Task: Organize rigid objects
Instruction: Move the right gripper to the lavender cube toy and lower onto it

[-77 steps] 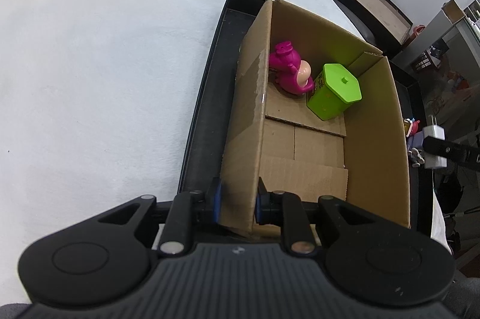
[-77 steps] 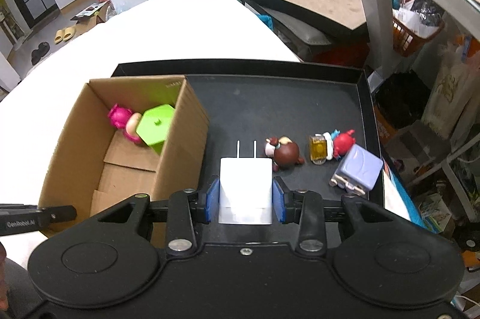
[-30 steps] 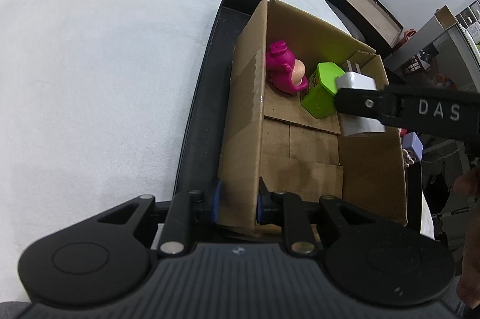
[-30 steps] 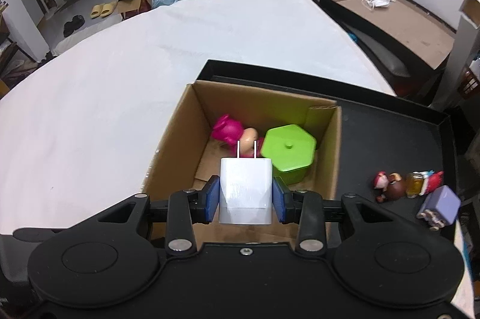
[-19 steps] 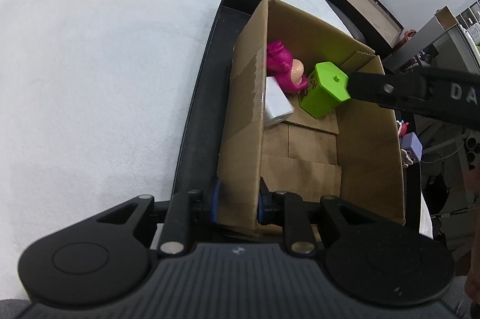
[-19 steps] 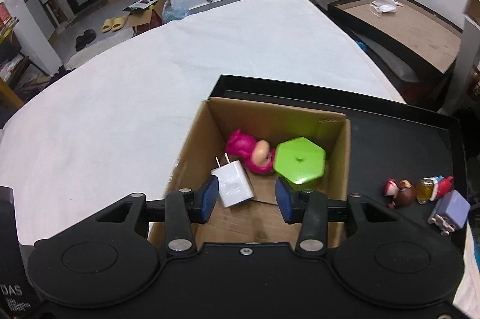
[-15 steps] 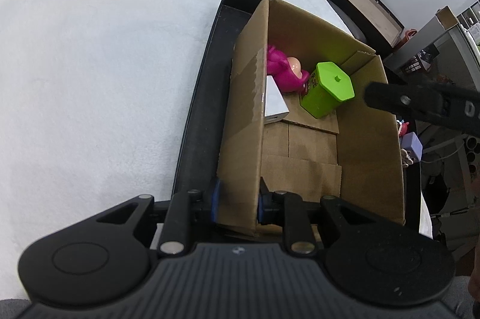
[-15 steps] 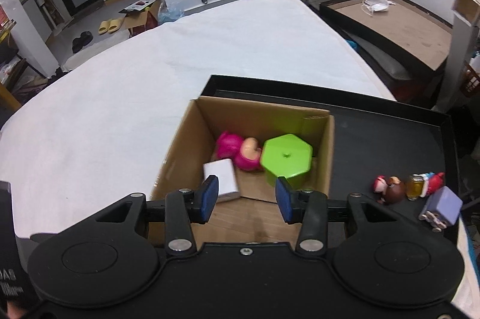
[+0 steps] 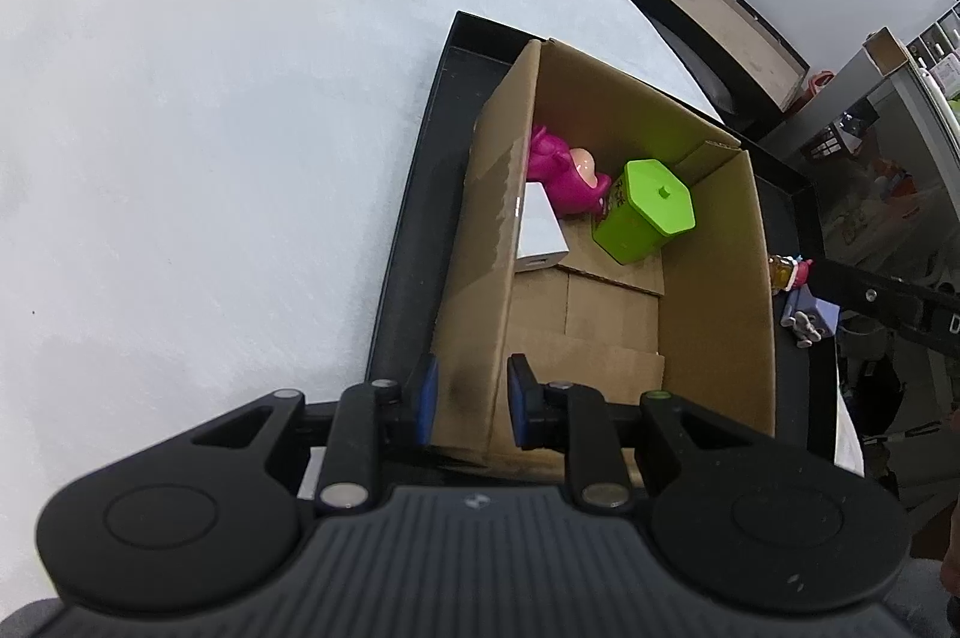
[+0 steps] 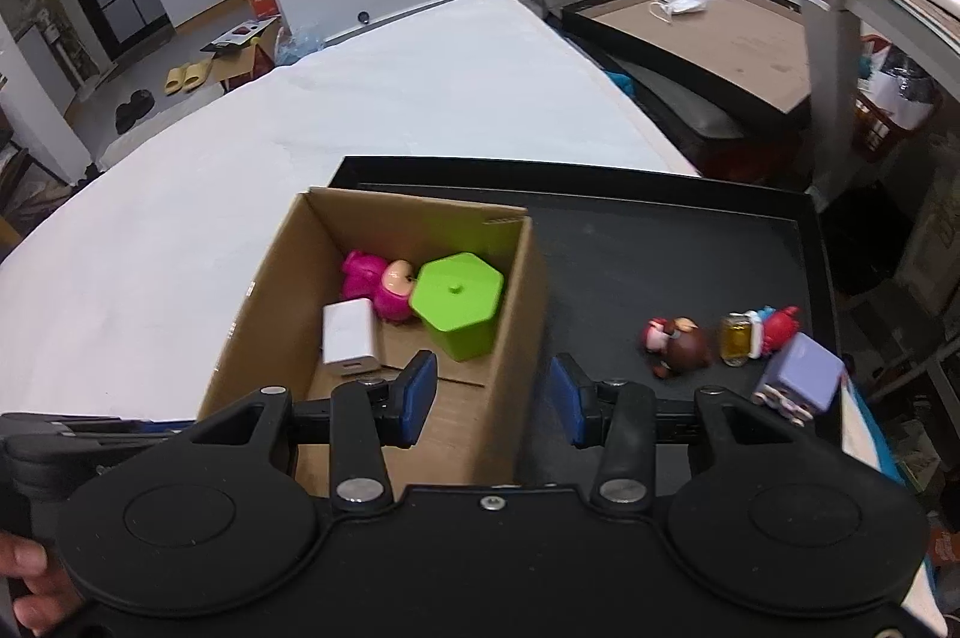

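An open cardboard box (image 9: 714, 290) (image 10: 264, 290) stands on a black tray (image 10: 660, 242). In it lie a white charger (image 9: 540, 230) (image 10: 348, 332), a pink figurine (image 9: 564, 170) (image 10: 378, 284) and a green hexagonal container (image 9: 648, 212) (image 10: 459, 302). My left gripper (image 9: 468, 401) is shut on the box's near left wall. My right gripper (image 10: 489, 392) is open and empty, above the box's right wall. On the tray to the right lie a brown figurine (image 10: 678, 338), a small yellow and red toy (image 10: 756, 329) and a lilac block toy (image 10: 801, 377).
The tray rests on a white cloth-covered table (image 9: 210, 128). A second black tray (image 10: 708, 32) with a cup and a mask sits beyond the table. A metal shelf post (image 10: 828, 68) stands at the right.
My right gripper let go of the white charger, which dropped into the box by the left wall. The gripper then drew back to the right. My left gripper kept its hold on the box.
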Available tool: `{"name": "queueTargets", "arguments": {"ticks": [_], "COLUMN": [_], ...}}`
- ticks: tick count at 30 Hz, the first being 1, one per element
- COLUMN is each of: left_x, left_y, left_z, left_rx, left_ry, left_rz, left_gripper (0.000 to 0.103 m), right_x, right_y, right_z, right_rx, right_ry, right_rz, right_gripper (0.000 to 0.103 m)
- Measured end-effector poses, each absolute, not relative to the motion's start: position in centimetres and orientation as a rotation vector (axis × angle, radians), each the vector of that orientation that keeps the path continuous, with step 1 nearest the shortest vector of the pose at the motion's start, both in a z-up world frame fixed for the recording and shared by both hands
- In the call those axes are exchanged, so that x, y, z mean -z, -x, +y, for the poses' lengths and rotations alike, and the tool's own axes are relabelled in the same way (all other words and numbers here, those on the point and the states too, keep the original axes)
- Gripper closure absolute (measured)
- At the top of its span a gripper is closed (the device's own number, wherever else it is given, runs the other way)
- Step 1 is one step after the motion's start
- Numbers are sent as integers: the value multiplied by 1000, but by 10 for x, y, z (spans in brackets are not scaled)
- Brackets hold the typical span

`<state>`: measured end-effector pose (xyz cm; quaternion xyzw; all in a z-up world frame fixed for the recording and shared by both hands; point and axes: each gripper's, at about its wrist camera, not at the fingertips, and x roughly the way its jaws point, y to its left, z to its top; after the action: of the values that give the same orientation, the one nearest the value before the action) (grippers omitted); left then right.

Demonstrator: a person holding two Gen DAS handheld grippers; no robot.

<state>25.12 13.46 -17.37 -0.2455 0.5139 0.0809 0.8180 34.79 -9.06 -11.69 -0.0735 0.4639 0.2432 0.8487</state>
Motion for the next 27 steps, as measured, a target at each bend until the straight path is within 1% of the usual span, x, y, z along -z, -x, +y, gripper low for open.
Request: {"name": "queueTargets", "arguments": {"ticks": [3,7,27], "left_x": [174,174,174], "left_y": [-251,-248,-247], "left_z": [132,131,129], "left_rx": [-171,-167,-177], "left_ry": [514,495,483], "left_rz": [1095,1084,1082], "left_gripper": [83,88,89], "right_x": [117,120,147], "right_y": [-348,-350,-367], "right_z": [-103,-120,-211], "right_rx": [-496,-470,-319], "right_ry": [149,141,60], "right_rz": [976,982,983], "right_gripper": [60,60,59]}}
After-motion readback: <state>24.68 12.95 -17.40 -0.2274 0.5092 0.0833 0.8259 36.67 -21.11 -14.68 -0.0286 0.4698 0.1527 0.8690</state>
